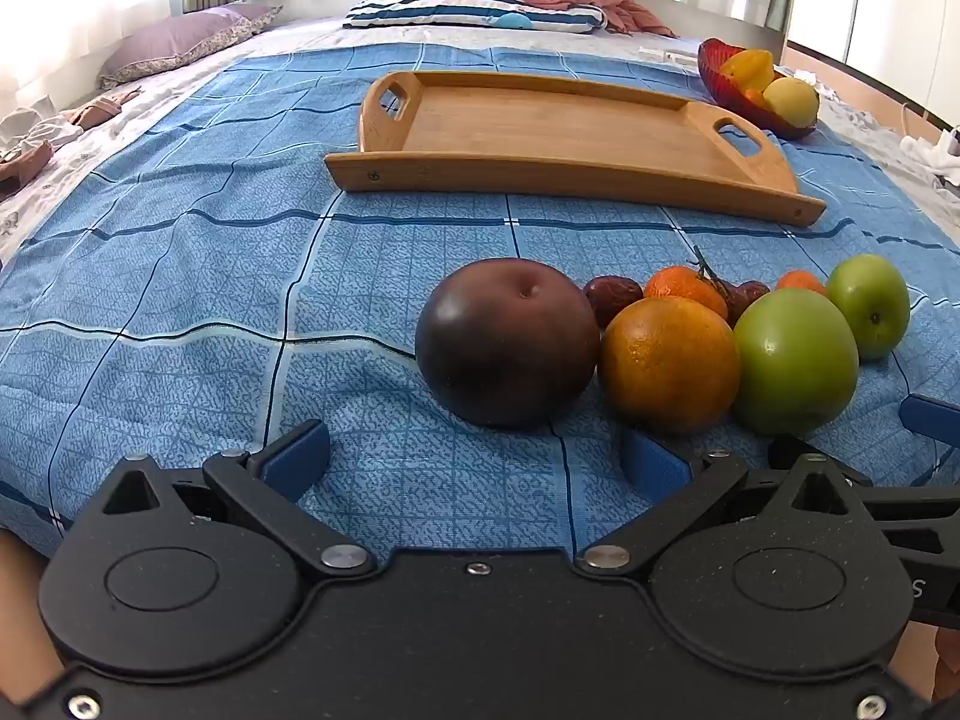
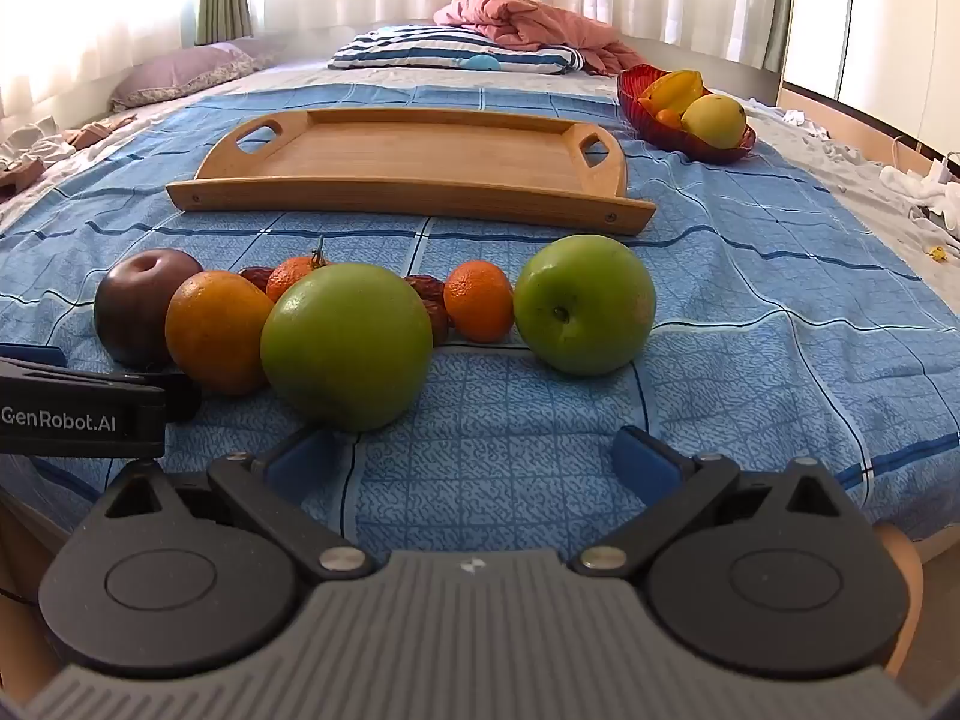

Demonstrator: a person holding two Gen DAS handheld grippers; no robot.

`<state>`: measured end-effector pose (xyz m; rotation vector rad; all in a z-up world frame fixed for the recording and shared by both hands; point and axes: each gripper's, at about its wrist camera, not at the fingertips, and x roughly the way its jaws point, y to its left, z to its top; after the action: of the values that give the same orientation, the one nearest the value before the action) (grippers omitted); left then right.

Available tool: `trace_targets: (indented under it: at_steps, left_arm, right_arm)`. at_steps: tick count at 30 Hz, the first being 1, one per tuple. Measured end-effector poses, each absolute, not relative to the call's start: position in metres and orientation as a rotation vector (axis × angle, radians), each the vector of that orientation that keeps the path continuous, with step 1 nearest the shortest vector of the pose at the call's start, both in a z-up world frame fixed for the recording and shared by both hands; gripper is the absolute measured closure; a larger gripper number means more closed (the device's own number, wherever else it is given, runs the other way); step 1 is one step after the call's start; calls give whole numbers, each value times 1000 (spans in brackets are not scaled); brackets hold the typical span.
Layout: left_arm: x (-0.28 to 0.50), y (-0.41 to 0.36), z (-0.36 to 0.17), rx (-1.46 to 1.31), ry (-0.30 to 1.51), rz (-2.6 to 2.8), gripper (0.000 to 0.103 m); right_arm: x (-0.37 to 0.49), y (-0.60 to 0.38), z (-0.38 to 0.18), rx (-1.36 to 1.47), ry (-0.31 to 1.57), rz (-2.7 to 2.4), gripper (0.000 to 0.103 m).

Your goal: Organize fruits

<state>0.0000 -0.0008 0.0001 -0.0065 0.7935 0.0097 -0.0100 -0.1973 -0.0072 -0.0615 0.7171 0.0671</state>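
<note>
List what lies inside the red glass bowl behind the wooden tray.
The red glass bowl holds a yellow starfruit, a round yellow fruit and something small and orange; anything beneath them is hidden.

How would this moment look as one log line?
left gripper: open, empty | right gripper: open, empty | fruits: on bedspread | tray: empty

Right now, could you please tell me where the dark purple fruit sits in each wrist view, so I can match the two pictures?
Left wrist view: the dark purple fruit lies just right of centre, at the left end of the fruit row.
Right wrist view: the dark purple fruit lies at the far left, partly behind the orange.
Shared landmark: the wooden tray lies beyond the fruit in both.
</note>
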Motion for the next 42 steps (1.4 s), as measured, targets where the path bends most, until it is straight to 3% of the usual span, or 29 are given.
trace_targets:
  at_steps: [42]
  left_arm:
    - [-1, -1, 1, -6, 791, 10, 0]
  right_arm:
    - [-11, -197, -10, -69, 708, 62, 0]
